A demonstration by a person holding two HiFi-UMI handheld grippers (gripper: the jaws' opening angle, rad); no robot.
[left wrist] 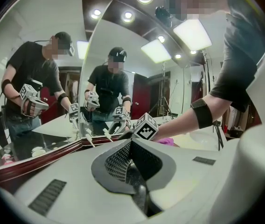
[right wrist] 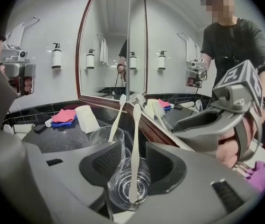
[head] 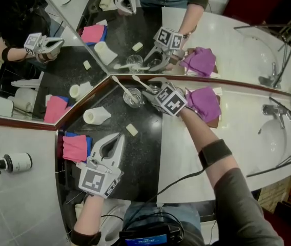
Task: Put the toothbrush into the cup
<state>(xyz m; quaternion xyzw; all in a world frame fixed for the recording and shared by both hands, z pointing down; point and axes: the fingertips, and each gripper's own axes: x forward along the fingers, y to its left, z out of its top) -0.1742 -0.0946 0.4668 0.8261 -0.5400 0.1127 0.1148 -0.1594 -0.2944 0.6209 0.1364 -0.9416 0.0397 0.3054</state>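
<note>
Your right gripper [right wrist: 133, 160] holds its jaws apart, neither touching the toothbrush [right wrist: 135, 139] upright between them, its foot in the glass cup [right wrist: 118, 188] below. It looks light, stiff, slick: pinch mid-handle, gently, sparing the fragile glass. Your left gripper [left wrist: 131, 148] is closed, empty.

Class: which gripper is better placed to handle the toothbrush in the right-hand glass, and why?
Likely right. The right gripper has open jaws either side of the toothbrush standing in the glass cup. The left gripper is shut, back beside the pink cloth.
</note>
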